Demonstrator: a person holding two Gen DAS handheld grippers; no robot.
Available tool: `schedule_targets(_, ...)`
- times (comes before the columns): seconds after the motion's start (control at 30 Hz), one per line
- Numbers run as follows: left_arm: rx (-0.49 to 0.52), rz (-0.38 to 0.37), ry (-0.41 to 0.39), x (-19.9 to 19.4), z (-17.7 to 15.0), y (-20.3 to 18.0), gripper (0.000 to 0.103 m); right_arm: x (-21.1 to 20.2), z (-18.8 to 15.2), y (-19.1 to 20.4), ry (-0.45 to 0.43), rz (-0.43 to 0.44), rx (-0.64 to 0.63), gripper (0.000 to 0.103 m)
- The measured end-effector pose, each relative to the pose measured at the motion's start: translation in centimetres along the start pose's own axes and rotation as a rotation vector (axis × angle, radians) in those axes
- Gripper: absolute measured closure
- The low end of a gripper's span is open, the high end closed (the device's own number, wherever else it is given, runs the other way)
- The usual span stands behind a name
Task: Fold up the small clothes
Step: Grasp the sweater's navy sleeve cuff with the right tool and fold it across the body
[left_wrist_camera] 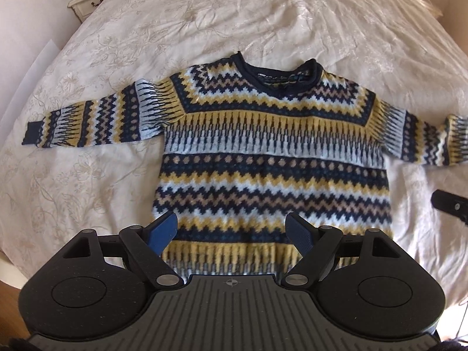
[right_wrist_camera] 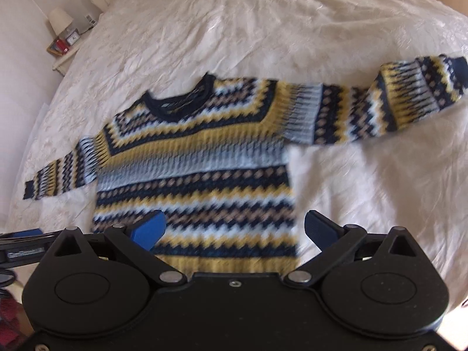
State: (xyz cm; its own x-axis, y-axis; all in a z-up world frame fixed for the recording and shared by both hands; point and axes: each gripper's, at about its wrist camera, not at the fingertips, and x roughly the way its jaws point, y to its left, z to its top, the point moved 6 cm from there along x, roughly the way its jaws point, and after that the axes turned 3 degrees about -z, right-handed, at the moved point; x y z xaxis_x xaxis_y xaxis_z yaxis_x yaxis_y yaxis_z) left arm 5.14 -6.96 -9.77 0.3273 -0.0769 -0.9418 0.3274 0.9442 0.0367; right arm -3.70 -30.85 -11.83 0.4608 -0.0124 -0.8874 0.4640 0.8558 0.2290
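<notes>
While the patterned sweater (left_wrist_camera: 263, 152) lies flat and face up on the cream bedspread (left_wrist_camera: 204, 23), both sleeves spread sideways and the navy collar away from the cameras, the left gripper (left_wrist_camera: 231, 231) hovers over the sweater's hem with its blue-padded fingers (left_wrist_camera: 163, 231) spread wide and holding nothing. Over the sweater's lower right corner, the right gripper (right_wrist_camera: 234, 231) also stands wide open and empty (this view is blurred), one pad above the knit, the other above bare bedspread.
</notes>
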Motion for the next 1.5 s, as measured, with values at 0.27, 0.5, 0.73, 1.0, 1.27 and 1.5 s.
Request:
schedule_targets(0.27, -0.100, -0.051, -0.027, 1.3, 0.6, -3.0, 0.023, 3.1, 5.0, -9.8, -0.033, -0.068, 0.032, 0.012)
schedule_targets(0.5, -0.106, 0.041, 0.011, 2.1, 0.2, -5.0, 0.023, 5.6, 8.3, -17.2, -0.027, -0.126, 0.058, 0.014)
schedule_targets(0.73, -0.139, 0.066, 0.060, 3.2, -0.2, -6.6, 0.023, 6.6, 11.9, -24.2, -0.026, -0.198, 0.096, 0.016)
schedule_targets(1.0, -0.139, 0.077, 0.072, 3.6, 0.1, -8.7, 0.023, 8.1, 13.0, -29.5, 0.001, -0.201, 0.214, 0.016)
schedule_targets(1.27, -0.132, 0.094, 0.076, 3.6, 0.4, -9.0, 0.023, 9.0, 13.7, -30.9, -0.062, -0.175, 0.290, 0.036)
schedule_targets(1.5, -0.112, 0.081, 0.075, 3.9, 0.2, -7.9, 0.023, 6.7, 13.6, -30.6, -0.120, -0.145, 0.321, 0.082)
